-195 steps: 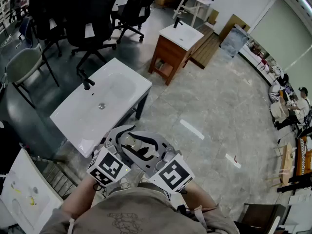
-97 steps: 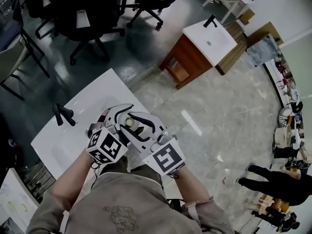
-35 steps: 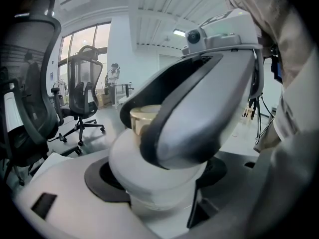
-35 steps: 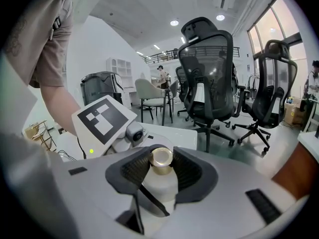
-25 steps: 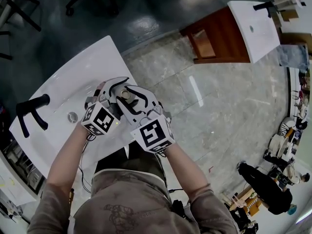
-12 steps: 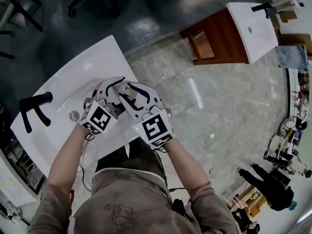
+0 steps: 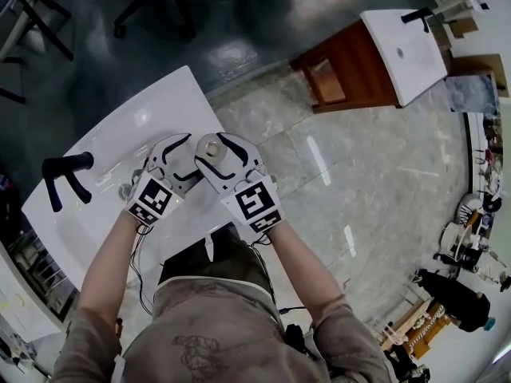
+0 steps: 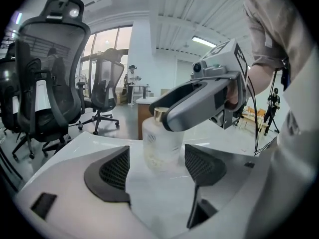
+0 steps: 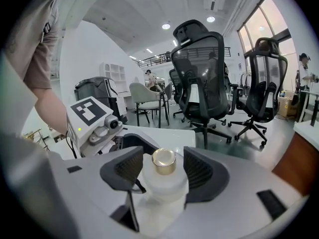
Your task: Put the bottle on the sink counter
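Bottle [image 7: 211, 148] upright on sink counter [image 7: 160, 106]; right gripper [image 9: 162, 173] jaws just opened around it; left gripper [image 8: 155, 167] jaws apart, not touching.

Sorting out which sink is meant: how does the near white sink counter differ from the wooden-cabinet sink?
The near sink counter bears the bottle; the wooden-cabinet sink does not. That one sits on a brown cabinet; the near one shows none. Both have white tops and black faucets.

Bottle [image 7: 210, 148] upright on white sink counter [image 7: 152, 106] — between jaws of right claw [image 7: 214, 152], just opened, left claw [image 7: 180, 156] beside
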`<state>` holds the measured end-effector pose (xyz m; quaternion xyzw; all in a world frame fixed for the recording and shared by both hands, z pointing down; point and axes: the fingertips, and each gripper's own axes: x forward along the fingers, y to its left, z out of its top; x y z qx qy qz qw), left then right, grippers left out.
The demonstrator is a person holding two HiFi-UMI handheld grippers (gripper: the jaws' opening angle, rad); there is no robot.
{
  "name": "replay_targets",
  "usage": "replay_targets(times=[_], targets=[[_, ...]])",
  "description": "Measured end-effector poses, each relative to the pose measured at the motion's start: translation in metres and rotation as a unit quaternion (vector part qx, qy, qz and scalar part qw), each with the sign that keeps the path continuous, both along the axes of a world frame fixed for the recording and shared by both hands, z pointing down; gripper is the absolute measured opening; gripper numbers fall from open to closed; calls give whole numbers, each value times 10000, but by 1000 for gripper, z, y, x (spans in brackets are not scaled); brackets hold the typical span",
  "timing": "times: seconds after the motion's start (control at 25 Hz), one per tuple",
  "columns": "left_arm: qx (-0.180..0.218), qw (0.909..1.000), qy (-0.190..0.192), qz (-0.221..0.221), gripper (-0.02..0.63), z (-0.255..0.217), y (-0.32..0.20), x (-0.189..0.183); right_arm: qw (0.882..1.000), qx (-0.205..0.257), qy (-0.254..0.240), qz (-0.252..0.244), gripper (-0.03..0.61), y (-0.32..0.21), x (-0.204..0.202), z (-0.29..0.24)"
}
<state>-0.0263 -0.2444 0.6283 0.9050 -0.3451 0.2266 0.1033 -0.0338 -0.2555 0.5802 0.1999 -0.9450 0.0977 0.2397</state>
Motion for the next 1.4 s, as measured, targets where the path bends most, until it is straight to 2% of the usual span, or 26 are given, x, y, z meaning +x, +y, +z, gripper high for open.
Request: replay_targets(times=[0.28, 0.44, 0.68, 0.84, 0.88, 0.92, 0.96, 1.4], targets=[[-63, 10000, -42, -27, 325, -13, 15, -15, 9998, 102, -82, 175, 239, 1, 6, -19], [-7, 9994, 65, -331, 324, -30, 18, -27, 9979, 350, -220, 492, 239, -2, 16, -43], [-102, 9962, 526, -687, 324, -65, 24, -39, 9944, 547, -388, 814, 221, -5, 31, -79], [151, 9966, 332, -736, 314, -91, 25, -41, 9919, 723, -473, 928, 177, -4, 39, -104], [260, 9960, 264, -813, 282, -99, 24, -43, 9912, 761, -502, 956, 169, -3, 40, -111], [386, 9949, 197, -912, 181, -106, 22, -46, 9905, 801, -532, 982, 160, -2, 42, -117], [509, 9936, 143, -994, 124, -114, 22, -48, 9897, 846, -563, 1003, 152, -1, 43, -125], [1329, 9797, 276, -1476, 44, -216, 24, -60, 9767, 1447, -1021, 1212, 100, 19, 57, -221]])
